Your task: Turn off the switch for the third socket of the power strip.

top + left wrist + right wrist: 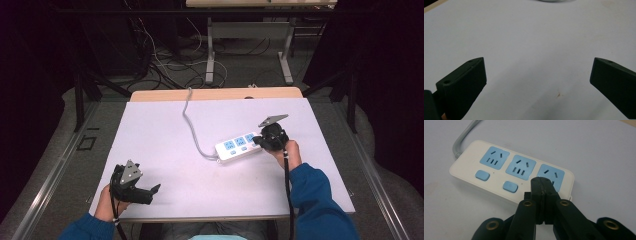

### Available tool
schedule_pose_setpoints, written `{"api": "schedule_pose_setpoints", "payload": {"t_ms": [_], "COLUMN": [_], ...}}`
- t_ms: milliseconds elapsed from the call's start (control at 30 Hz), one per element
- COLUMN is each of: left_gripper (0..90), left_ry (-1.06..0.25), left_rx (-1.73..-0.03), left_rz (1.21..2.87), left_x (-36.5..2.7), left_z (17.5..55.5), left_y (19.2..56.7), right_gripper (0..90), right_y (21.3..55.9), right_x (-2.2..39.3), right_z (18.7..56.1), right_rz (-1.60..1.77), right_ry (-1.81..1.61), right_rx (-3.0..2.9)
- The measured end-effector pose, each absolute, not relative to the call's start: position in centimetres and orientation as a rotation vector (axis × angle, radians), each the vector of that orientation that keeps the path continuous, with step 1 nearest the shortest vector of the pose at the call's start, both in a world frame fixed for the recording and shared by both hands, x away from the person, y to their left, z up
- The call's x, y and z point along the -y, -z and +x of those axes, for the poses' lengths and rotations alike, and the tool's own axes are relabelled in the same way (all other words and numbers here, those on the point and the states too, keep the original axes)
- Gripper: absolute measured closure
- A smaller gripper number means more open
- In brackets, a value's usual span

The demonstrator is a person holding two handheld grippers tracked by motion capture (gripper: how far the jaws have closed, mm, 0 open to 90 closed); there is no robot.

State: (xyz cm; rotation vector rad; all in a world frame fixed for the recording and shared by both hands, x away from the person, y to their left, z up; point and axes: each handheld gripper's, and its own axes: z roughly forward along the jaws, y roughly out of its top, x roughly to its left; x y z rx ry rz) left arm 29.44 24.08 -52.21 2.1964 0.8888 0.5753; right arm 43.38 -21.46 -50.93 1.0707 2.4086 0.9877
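While a white three-socket power strip (238, 146) lies mid-right on the white tabletop (165, 165), the right gripper (543, 185), jaws pressed together and empty, sits over its third socket. The left gripper (152, 191) rests wide open, well apart. The strip looks rigid, light and smooth-sided; grasping across its narrow width seems best.

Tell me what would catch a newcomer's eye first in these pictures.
The white power strip with three blue sockets lies right of centre on the pale table, its grey cord running toward the far edge. The right gripper, jaws shut, hovers at the strip's end socket. The left gripper rests open at the near left corner.
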Motion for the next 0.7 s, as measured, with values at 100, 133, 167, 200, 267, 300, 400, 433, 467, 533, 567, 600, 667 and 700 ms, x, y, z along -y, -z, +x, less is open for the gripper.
{"api": "schedule_pose_setpoints", "payload": {"t_ms": [100,133,167,200,267,300,400,433,467,533,567,600,667,700], "left_gripper": [0.5,0.5,0.5,0.5,0.5,0.5,0.5,0.5,0.5,0.5,0.5,0.5,0.5,0.5], "left_ry": [-0.588,-0.58,-0.574,-0.582,-0.573,-0.574,-0.569,-0.573,-0.568,-0.571,-0.569,-0.577,-0.576,-0.576], "left_rx": [-0.887,-0.889,-0.889,-0.884,-0.887,-0.885,-0.887,-0.885,-0.887,-0.883,-0.884,-0.883,-0.89,-0.89], "left_rz": [2.199,2.201,2.198,2.199,2.203,2.207,2.199,2.194,2.201,2.211,2.21,2.21,2.196,2.193], "left_x": [-24.1,-24.1,-24.0,-24.0,-24.0,-24.0,-24.0,-24.0,-24.0,-23.9,-23.9,-24.0,-24.0,-24.0], "left_z": [29.5,29.4,29.3,29.3,29.3,29.3,29.4,29.4,29.4,29.4,29.4,29.4,29.4,29.4], "left_y": [52.2,52.1,52.2,52.2,52.2,52.2,52.2,52.3,52.2,52.2,52.2,52.2,52.2,52.3], "right_gripper": [90.0,90.0,90.0,90.0,90.0,90.0,90.0,90.0,90.0,90.0,90.0,90.0,90.0,90.0], "right_y": [51.2,51.2,51.2,51.3,51.4,51.5,51.9,52.0,52.1,52.1,52.2,52.3,52.3,52.4], "right_x": [21.3,21.3,21.2,21.1,21.1,21.1,20.8,20.7,20.6,20.5,20.5,20.4,20.3,20.2], "right_z": [43.4,43.4,43.4,43.4,43.5,43.5,43.6,43.6,43.7,43.8,43.9,43.9,43.9,43.9], "right_rz": [1.072,1.072,1.07,1.081,1.059,1.052,1.05,1.064,1.066,1.049,1.043,1.053,1.051,1.067], "right_ry": [-0.961,-0.961,-0.948,-0.944,-0.926,-0.917,-0.898,-0.891,-0.887,-0.876,-0.877,-0.866,-0.862,-0.859], "right_rx": [-2.41,-2.41,-2.414,-2.405,-2.402,-2.402,-2.403,-2.392,-2.394,-2.389,-2.393,-2.382,-2.39,-2.381]}}
